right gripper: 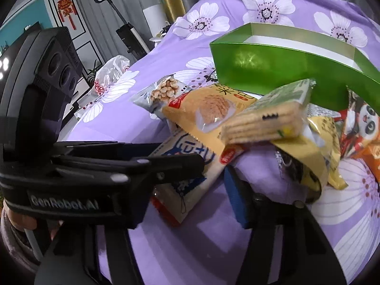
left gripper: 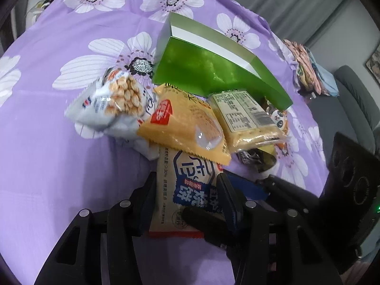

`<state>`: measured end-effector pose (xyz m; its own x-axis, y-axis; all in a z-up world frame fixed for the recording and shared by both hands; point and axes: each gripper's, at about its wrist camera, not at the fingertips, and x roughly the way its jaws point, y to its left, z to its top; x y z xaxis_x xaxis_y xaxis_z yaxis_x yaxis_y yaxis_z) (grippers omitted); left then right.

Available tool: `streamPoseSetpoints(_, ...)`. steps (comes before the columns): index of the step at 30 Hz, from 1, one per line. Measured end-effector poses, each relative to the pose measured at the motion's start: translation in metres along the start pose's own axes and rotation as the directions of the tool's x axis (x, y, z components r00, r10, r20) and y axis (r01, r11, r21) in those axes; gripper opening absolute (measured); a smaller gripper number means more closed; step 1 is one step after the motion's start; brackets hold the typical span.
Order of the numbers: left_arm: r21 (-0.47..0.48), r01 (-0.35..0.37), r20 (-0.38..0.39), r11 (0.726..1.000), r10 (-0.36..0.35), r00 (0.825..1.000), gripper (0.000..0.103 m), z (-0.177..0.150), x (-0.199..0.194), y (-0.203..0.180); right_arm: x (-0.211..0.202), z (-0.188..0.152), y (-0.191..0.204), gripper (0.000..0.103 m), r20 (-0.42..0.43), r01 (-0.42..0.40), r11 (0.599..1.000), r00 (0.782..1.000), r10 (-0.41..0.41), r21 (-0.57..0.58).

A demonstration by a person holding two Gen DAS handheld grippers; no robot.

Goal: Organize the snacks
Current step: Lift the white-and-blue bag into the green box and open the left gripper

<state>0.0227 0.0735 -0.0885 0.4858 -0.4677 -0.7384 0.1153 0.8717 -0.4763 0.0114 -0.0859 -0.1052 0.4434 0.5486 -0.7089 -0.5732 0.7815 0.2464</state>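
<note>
A pile of snack packets lies on a purple flowered cloth in front of an open green box, which also shows in the right wrist view. My left gripper is closed around a white packet with blue print. An orange packet lies over its far end. A white packet of round puffs is to the left, a cracker packet to the right. My right gripper is open around the same white packet, beside the left gripper's fingers.
A panda-print packet and a yellow packet lie at the right of the pile. A white plastic bag sits at the cloth's far left edge. Folded cloths and a grey sofa lie beyond the right edge.
</note>
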Motion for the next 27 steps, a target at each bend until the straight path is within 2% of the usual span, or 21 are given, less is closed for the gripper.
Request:
streamPoseSetpoints(4, -0.004, 0.001, 0.007, 1.000, -0.001, 1.000, 0.050, -0.011, -0.011, -0.010, -0.012, -0.010, 0.002, 0.052, 0.018, -0.026, 0.999, 0.999, 0.026, 0.031)
streamPoseSetpoints(12, 0.026, -0.035, 0.057, 0.999, 0.033, 0.998, 0.050, -0.026, -0.039, -0.038, -0.044, -0.016, 0.025, 0.050, 0.106, -0.011, 0.999, 0.994, 0.015, -0.031)
streamPoseSetpoints(14, 0.024, -0.041, 0.066, 0.999, 0.040, 0.997, 0.050, -0.023, -0.043, -0.044, -0.049, -0.014, 0.026, 0.048, 0.125, -0.008, 1.000, 0.992, 0.011, -0.026)
streamPoseSetpoints(18, 0.038, -0.057, 0.079, 0.998, 0.054, 0.995, 0.043, -0.012, -0.044, -0.054, -0.057, -0.009, 0.020, 0.047, 0.168, 0.007, 1.000, 0.986, -0.006, -0.007)
streamPoseSetpoints(22, 0.056, -0.032, 0.102, 0.998, 0.026, 0.994, 0.041, 0.005, -0.045, -0.065, -0.064, 0.002, 0.004, 0.045, 0.217, 0.002, 0.999, 0.976, -0.010, 0.037)
streamPoseSetpoints(27, 0.125, -0.023, 0.138, 0.992, 0.005, 0.990, 0.041, 0.038, -0.043, -0.088, -0.075, 0.028, -0.009, 0.044, 0.287, 0.048, 0.998, 0.956, -0.055, 0.033)
